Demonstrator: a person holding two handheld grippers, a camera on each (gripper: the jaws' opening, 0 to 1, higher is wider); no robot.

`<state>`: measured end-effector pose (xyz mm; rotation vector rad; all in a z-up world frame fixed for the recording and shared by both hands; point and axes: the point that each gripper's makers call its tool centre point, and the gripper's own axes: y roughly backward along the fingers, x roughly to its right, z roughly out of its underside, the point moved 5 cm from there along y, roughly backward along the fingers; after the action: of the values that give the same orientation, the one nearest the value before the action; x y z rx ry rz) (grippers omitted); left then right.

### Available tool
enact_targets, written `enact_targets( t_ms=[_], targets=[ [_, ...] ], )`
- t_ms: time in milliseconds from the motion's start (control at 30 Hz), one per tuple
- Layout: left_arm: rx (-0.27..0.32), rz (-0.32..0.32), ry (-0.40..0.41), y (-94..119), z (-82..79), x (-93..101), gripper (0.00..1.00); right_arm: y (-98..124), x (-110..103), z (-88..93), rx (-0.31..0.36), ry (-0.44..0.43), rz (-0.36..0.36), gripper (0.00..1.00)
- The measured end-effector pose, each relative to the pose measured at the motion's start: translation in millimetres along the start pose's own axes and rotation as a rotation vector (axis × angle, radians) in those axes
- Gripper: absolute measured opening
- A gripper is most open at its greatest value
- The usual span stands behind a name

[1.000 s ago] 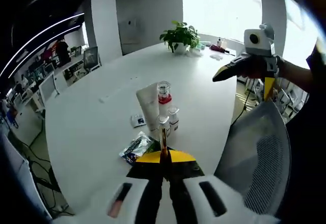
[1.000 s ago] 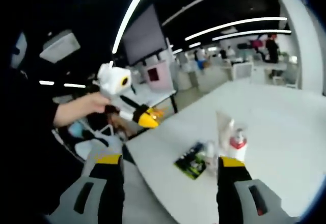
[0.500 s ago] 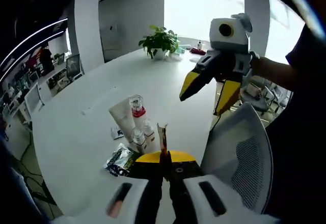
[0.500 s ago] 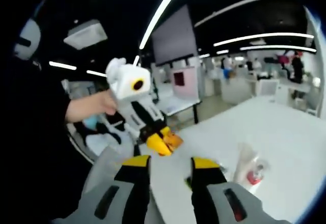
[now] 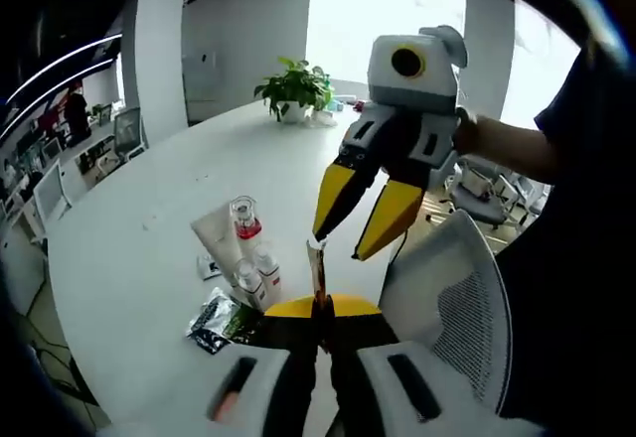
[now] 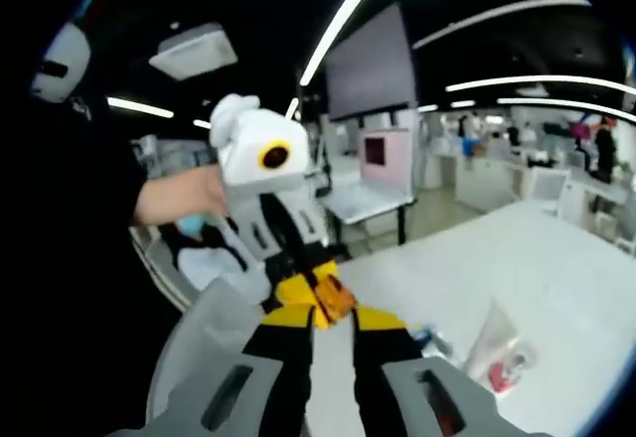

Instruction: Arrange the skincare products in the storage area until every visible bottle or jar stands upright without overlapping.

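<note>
White surface [image 5: 149,228]: my right gripper [image 5: 356,214] has come, half open, to the sachet [image 5: 316,273] clamped in my left gripper [image 5: 320,310] for handover.

White claw [image 5: 356,228] body, yellow-tipped black jaws, dark sleeve [image 5: 571,139]

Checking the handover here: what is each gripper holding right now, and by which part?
The left gripper is shut on the lower end of a thin brown sachet. The right gripper is open around its top and holds nothing.
</note>
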<state>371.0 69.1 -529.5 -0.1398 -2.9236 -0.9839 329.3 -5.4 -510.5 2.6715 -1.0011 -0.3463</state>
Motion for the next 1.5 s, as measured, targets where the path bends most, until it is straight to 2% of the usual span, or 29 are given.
enact_targets(
  t_ms=[233,300,367,633,700,867,1167,1267,1500],
  targets=[
    [-0.015,0.031,0.009,-2,1.6,6.2,0.0,-4,-2,2.9,-0.015,0.025,-0.021,0.02],
    [-0.035,0.046,0.013,-2,3.8,8.1,0.0,-5,-3,5.4,-0.037,0.077,-0.04,0.0],
    [-0.05,0.06,0.007,-2,5.5,9.9,0.0,-8,-6,7.3,-0.063,0.125,-0.057,0.0],
    [-0.072,0.098,0.013,-2,11.9,13.6,0.0,-10,-7,12.1,-0.076,0.148,-0.09,0.0],
    [-0.057,0.105,0.026,-1,11.5,14.2,0.0,-8,-8,12.1,-0.063,0.194,-0.099,0.0],
    [-0.007,0.117,0.08,-2,8.1,14.2,0.0,-3,-5,9.4,-0.047,0.151,-0.098,0.0],
    [0.012,0.099,0.088,-2,5.0,13.6,0.04,1,-6,8.6,-0.022,0.136,-0.095,0.0],
    [0.054,0.08,0.114,1,4.8,10.6,0.1,4,-4,9.5,-0.006,0.117,-0.079,0.0],
    [0.194,0.052,0.247,14,2.5,-0.1,0.19,15,-1,11.3,0.02,0.098,-0.041,0.0]
  ],
)
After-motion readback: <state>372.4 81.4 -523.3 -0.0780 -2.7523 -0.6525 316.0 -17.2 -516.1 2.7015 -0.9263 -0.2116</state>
